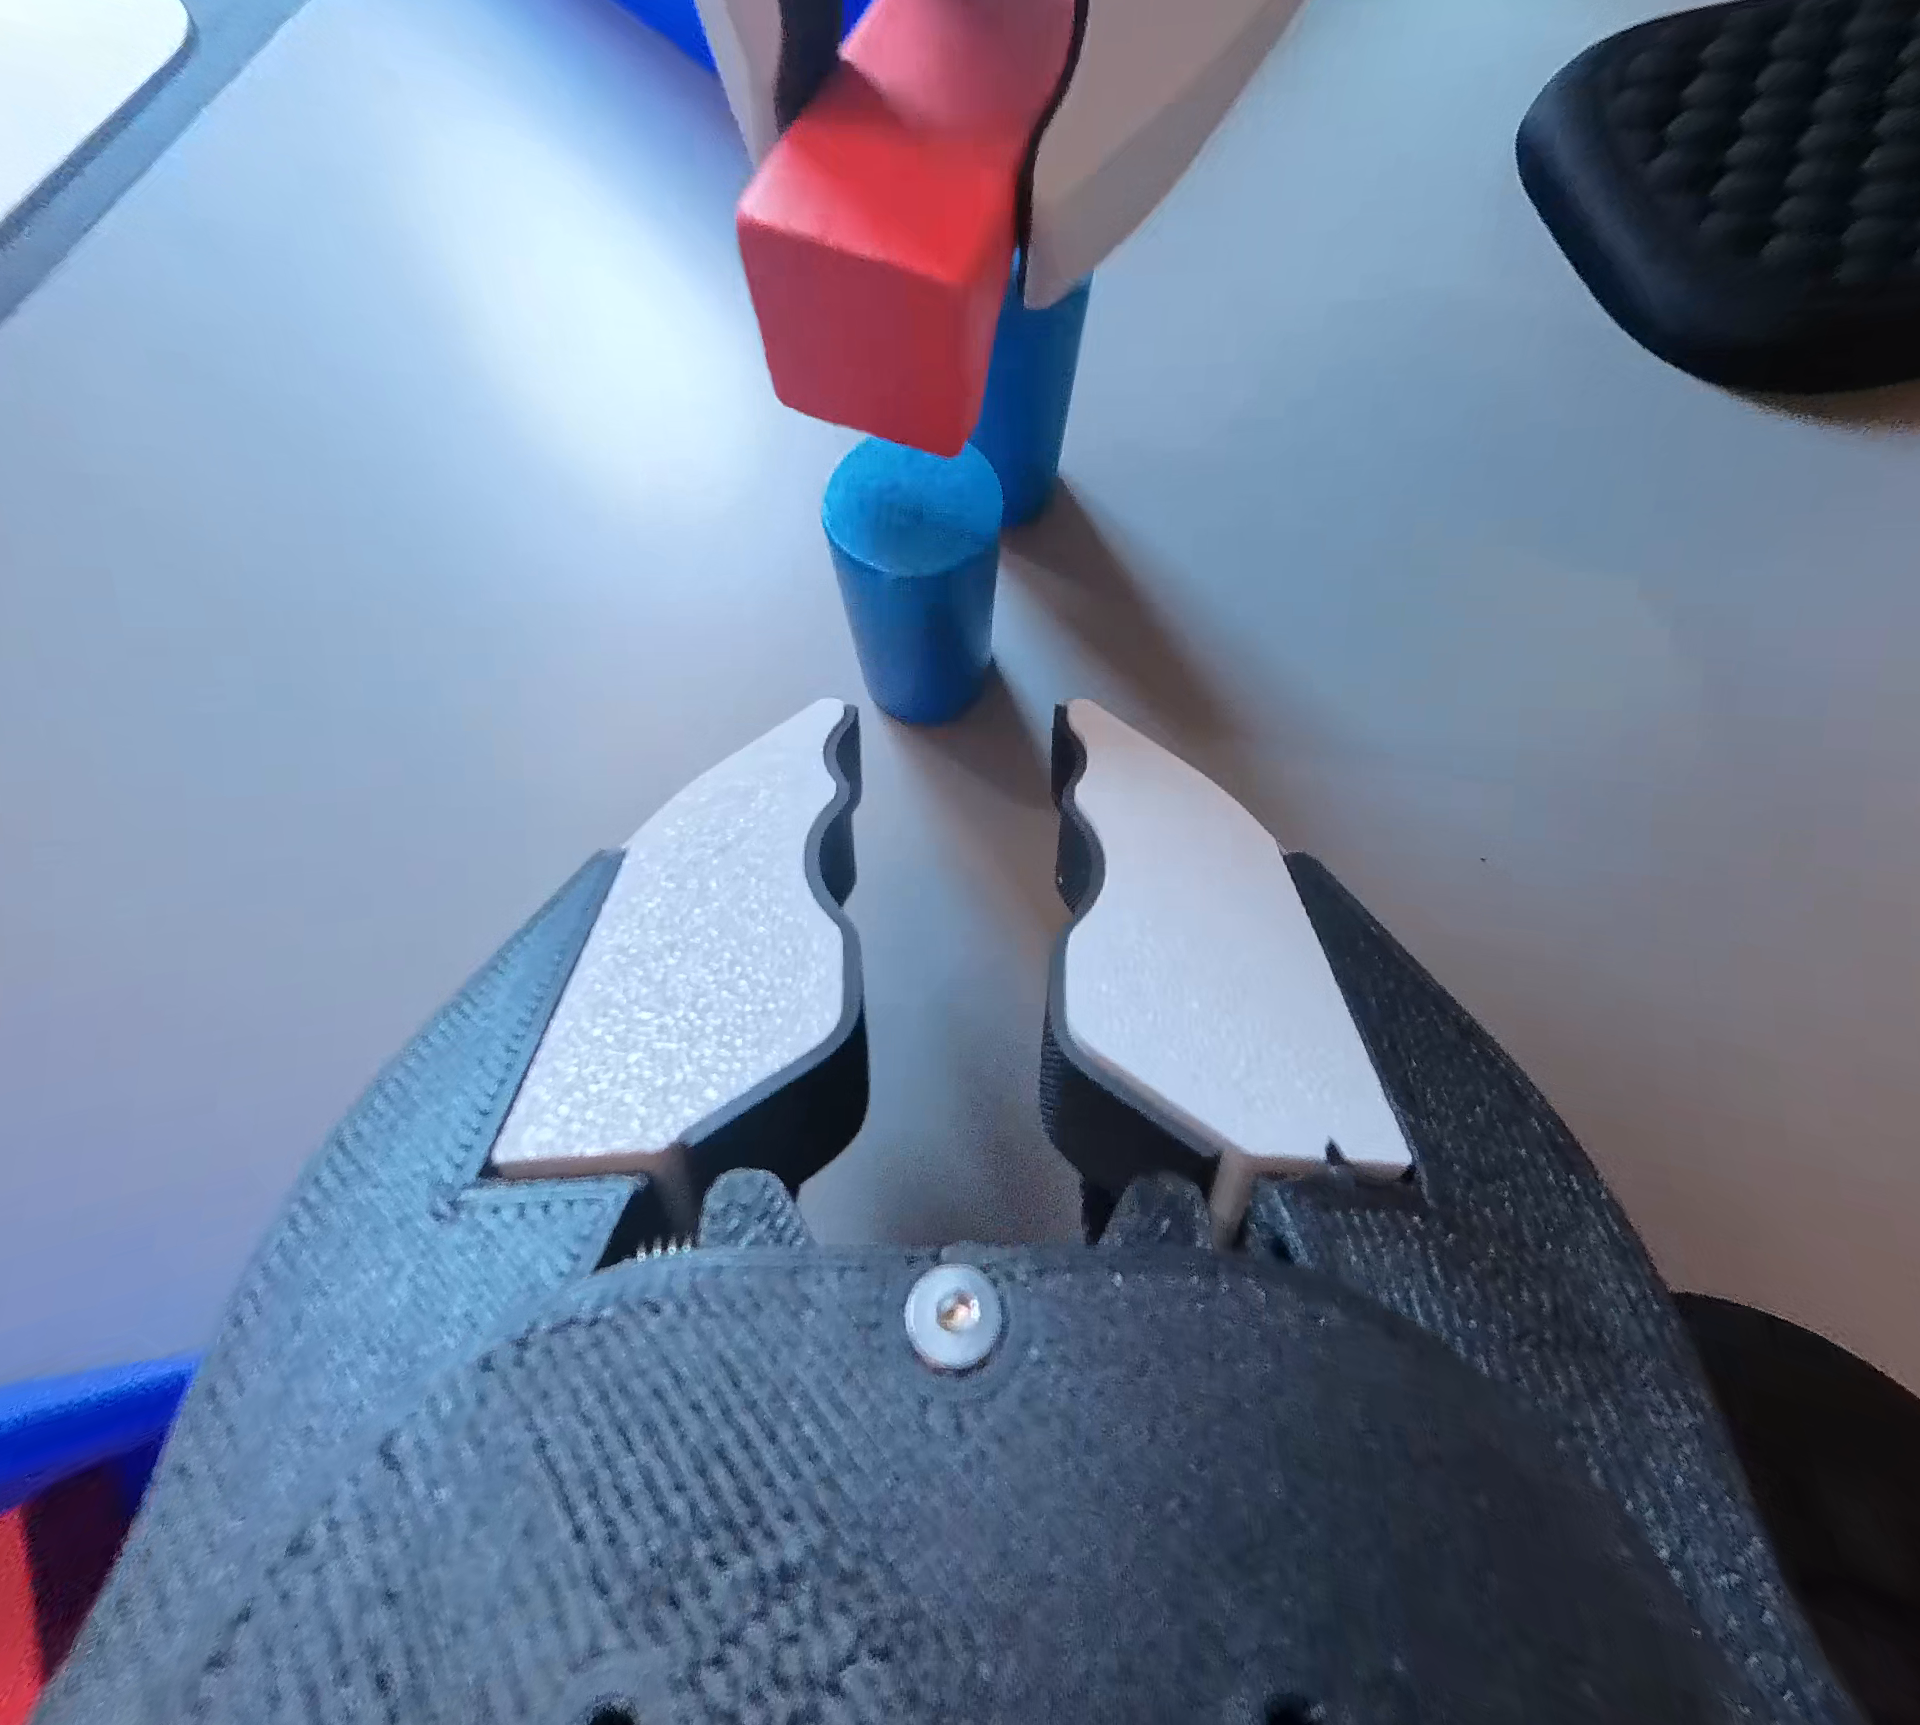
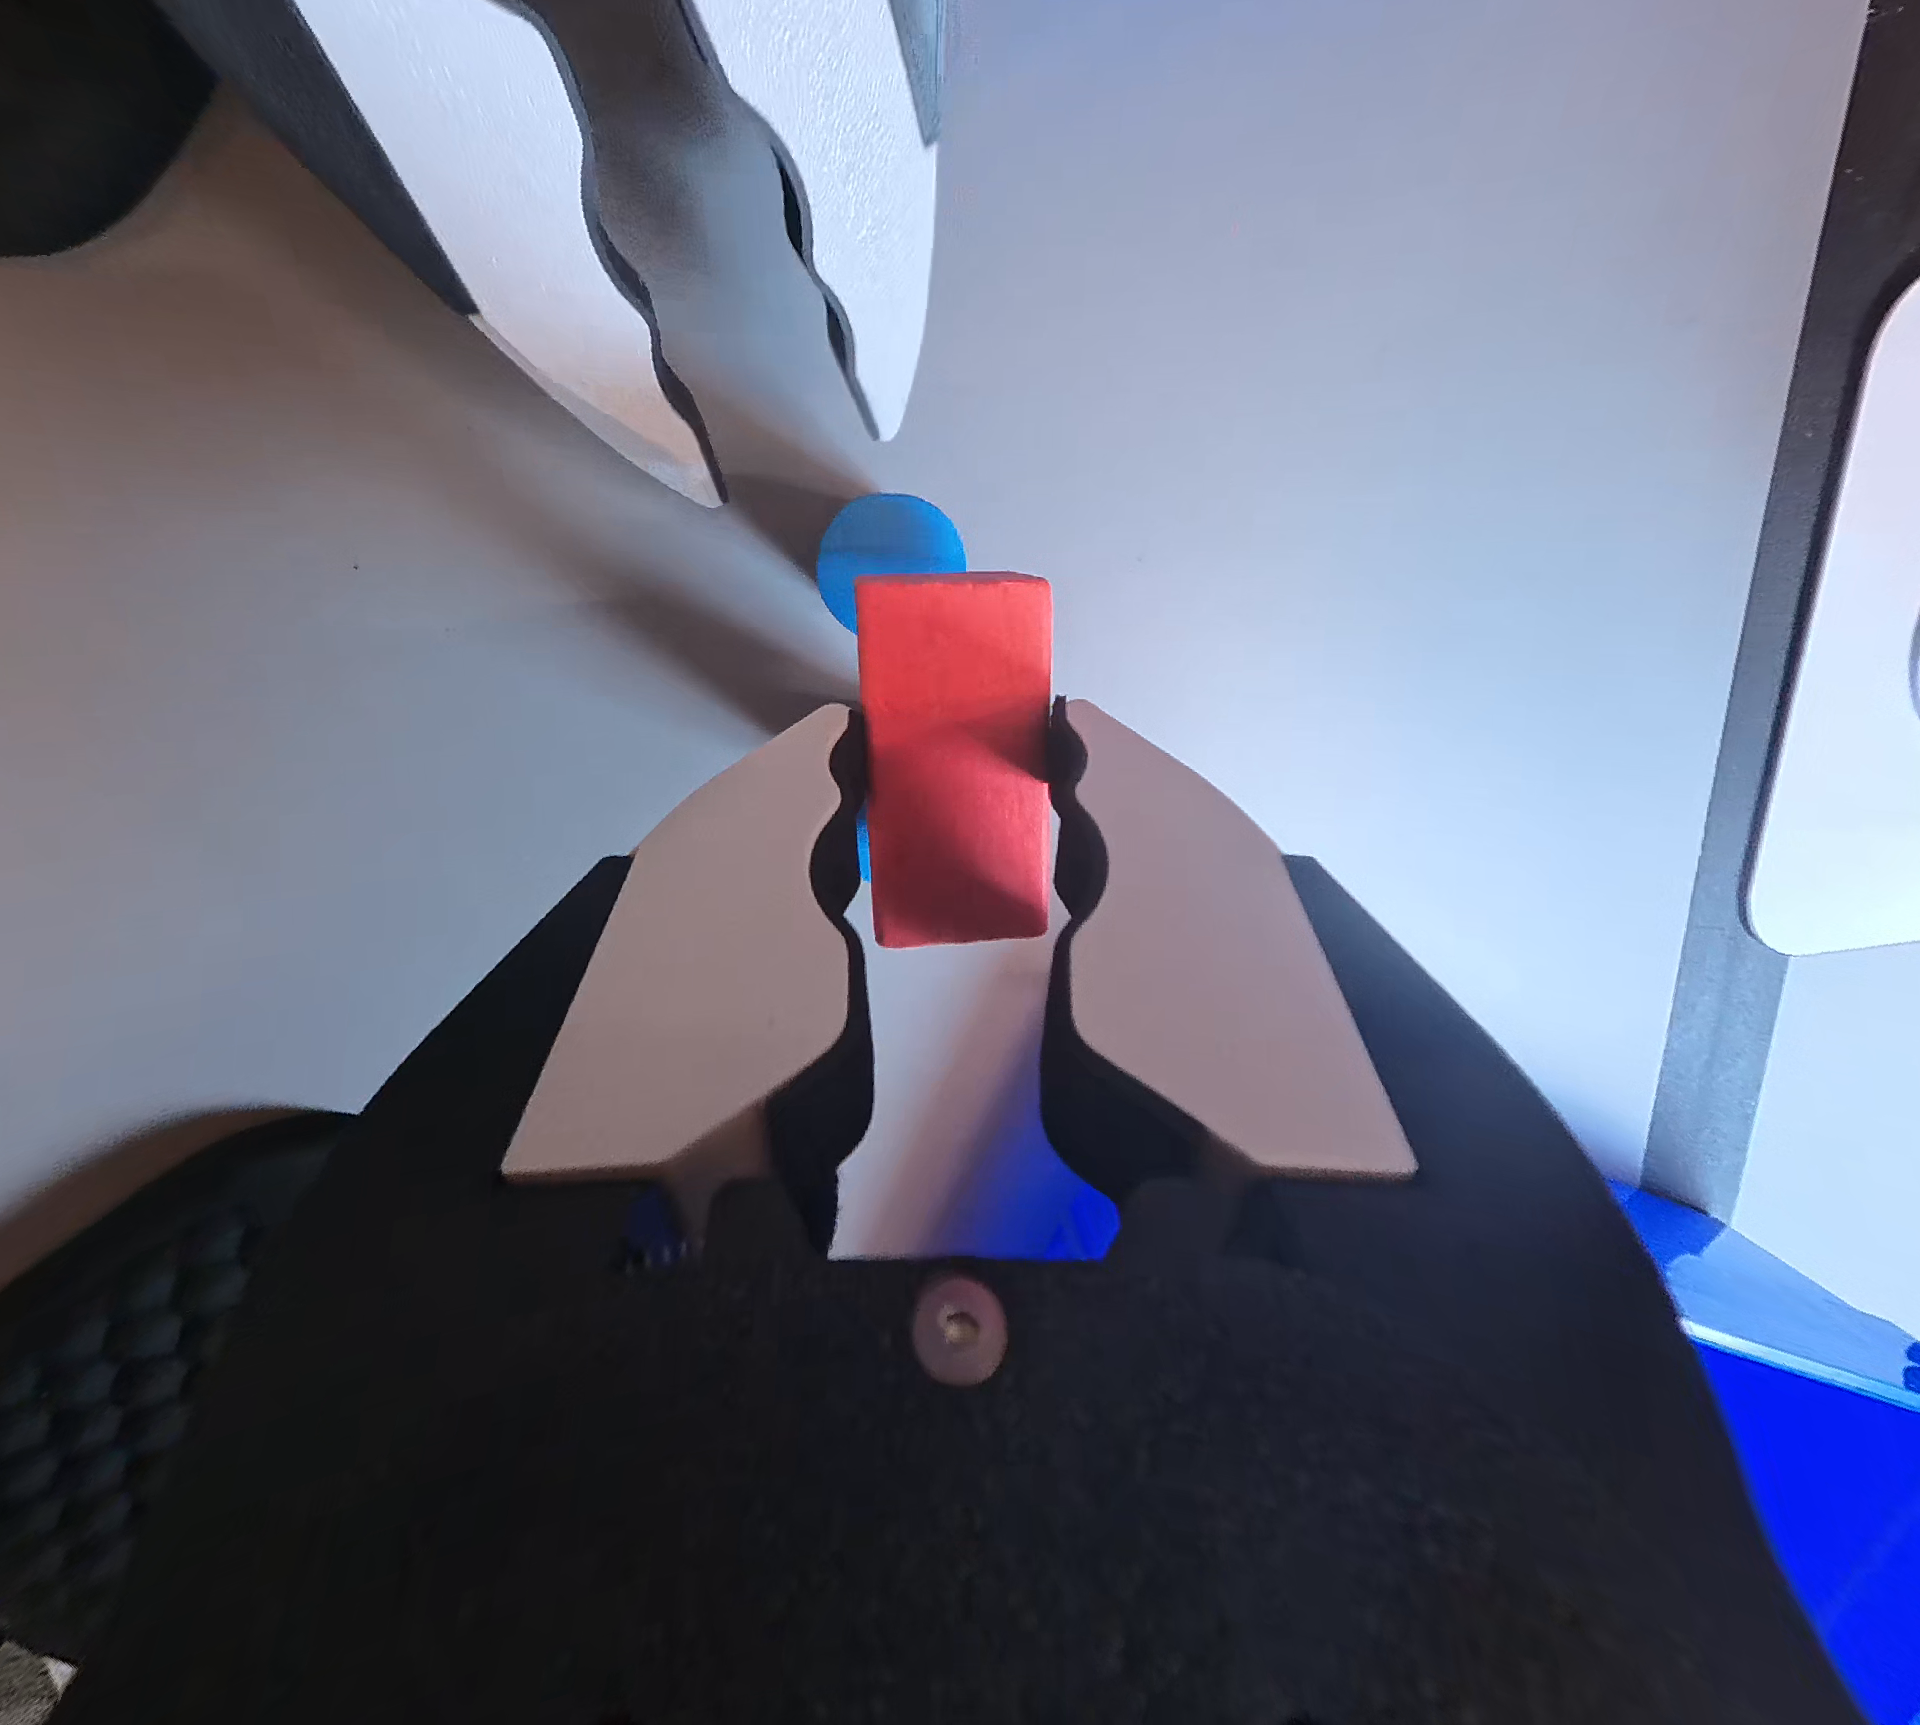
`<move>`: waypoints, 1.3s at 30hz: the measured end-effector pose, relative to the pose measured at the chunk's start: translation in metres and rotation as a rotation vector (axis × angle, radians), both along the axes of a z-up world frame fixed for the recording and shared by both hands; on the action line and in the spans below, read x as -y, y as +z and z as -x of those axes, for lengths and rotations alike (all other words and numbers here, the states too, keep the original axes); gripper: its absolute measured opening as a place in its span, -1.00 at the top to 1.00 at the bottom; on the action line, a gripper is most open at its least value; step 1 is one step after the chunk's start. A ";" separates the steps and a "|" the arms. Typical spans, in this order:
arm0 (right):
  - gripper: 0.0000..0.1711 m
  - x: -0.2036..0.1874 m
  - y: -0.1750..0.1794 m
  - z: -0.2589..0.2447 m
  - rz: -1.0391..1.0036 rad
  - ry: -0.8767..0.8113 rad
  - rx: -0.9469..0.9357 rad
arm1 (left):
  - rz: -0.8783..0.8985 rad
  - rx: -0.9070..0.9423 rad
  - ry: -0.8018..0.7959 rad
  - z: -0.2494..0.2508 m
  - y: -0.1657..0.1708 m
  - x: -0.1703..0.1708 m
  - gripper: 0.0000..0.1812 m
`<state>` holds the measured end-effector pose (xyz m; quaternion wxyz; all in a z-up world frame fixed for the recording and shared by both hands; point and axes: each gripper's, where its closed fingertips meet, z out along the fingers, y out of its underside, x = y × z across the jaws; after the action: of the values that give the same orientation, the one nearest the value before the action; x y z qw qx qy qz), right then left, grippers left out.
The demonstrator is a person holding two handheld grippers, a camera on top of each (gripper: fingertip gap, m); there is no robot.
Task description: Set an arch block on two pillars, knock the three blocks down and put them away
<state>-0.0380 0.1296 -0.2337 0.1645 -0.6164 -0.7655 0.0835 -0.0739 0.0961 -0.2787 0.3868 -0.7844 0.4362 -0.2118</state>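
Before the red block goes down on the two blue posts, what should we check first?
1. Right gripper grips the red arch block firmly: ok.
2. Both blue pillars, near and far, stand upright on the table: ok.
3. Block hangs above the pillars, not yet resting: ok.
4. Block lined up over both pillar tops: cannot tell.
5. Left gripper is open, empty, clear of the pillars: ok.
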 end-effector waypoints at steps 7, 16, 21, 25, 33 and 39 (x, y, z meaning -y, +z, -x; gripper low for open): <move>0.60 0.002 0.000 0.001 -0.012 0.010 0.012 | -0.008 -0.018 -0.027 -0.007 -0.008 0.002 0.63; 0.60 0.004 0.000 0.002 -0.025 0.015 0.011 | -0.053 0.026 -0.055 -0.017 -0.007 0.001 0.59; 0.60 0.004 0.000 0.000 -0.032 0.013 0.014 | -0.060 0.029 -0.057 -0.012 -0.001 0.003 0.60; 0.60 0.003 0.000 0.000 -0.037 0.010 0.016 | -0.045 0.021 -0.049 -0.008 -0.002 0.004 0.62; 0.60 0.003 -0.004 0.000 -0.038 0.012 0.026 | -0.034 -0.012 -0.052 -0.005 -0.012 0.010 0.62; 0.60 0.002 -0.008 0.000 -0.044 0.010 0.027 | -0.031 -0.016 -0.052 -0.004 -0.014 0.010 0.62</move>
<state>-0.0384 0.1273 -0.2416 0.1672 -0.6098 -0.7725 0.0590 -0.0694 0.0861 -0.2926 0.3899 -0.7683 0.4627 -0.2088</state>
